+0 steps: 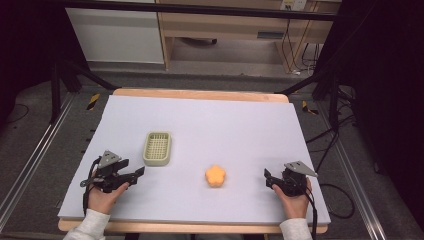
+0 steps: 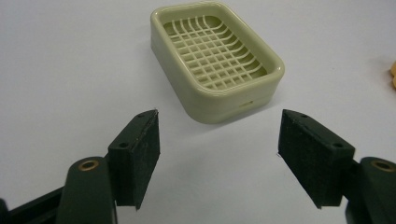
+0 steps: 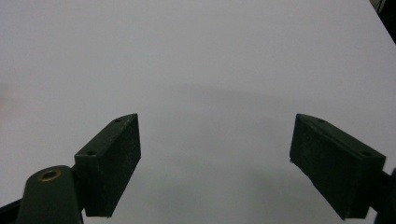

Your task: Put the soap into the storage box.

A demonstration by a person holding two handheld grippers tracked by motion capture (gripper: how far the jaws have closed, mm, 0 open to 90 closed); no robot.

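The left gripper (image 1: 136, 173) is lying low on the table (image 1: 240, 125), jaws standing apart with nothing between them, aiming at the tray (image 1: 157, 148) just ahead. That tray is looking light, stiff and smooth, so its long side walls are probably offering the best hold. The soap (image 1: 215, 176) is sitting mid-table, likely slippery. The right gripper (image 1: 269, 178) is resting open and empty.

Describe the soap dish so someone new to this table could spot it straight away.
On the pale lavender table mat, look left of centre, just ahead of the left tool. There sits the soap dish: a pale green rounded rectangle with a slatted grid floor, empty. Its only neighbour, the orange flower-shaped piece, is smaller and solid.
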